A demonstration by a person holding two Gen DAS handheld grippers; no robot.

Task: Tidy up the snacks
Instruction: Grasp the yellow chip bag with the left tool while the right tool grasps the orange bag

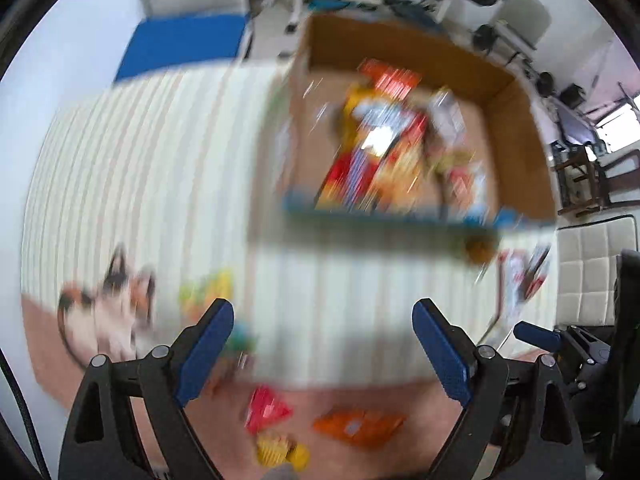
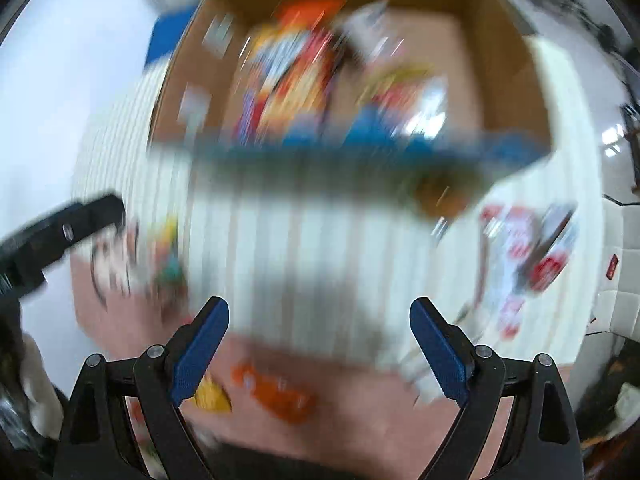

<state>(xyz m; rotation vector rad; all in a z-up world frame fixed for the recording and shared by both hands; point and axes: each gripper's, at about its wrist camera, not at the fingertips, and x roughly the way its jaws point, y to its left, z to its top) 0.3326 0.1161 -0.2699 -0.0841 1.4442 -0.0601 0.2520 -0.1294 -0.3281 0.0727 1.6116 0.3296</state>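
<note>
Both views are motion-blurred. A cardboard box (image 1: pixel 516 128) (image 2: pixel 508 60) stands on a striped cloth and holds several bright snack packets (image 1: pixel 380 140) (image 2: pixel 292 72). Loose on the cloth near me lie a red packet (image 1: pixel 266 408), an orange packet (image 1: pixel 358 426) (image 2: pixel 280 392) and a yellow packet (image 1: pixel 280 450) (image 2: pixel 212 396). My left gripper (image 1: pixel 324 312) hangs open above the cloth, in front of the box, with nothing between its fingers. My right gripper (image 2: pixel 319 306) is open and empty too, above the same stretch of cloth.
A white-and-red packet (image 1: pixel 520 280) (image 2: pixel 528 248) lies right of the box's near corner. A green-yellow packet (image 1: pixel 208 292) sits beside a cat picture (image 1: pixel 112 312) on the cloth. Chairs and a blue mat (image 1: pixel 184 44) stand beyond the table.
</note>
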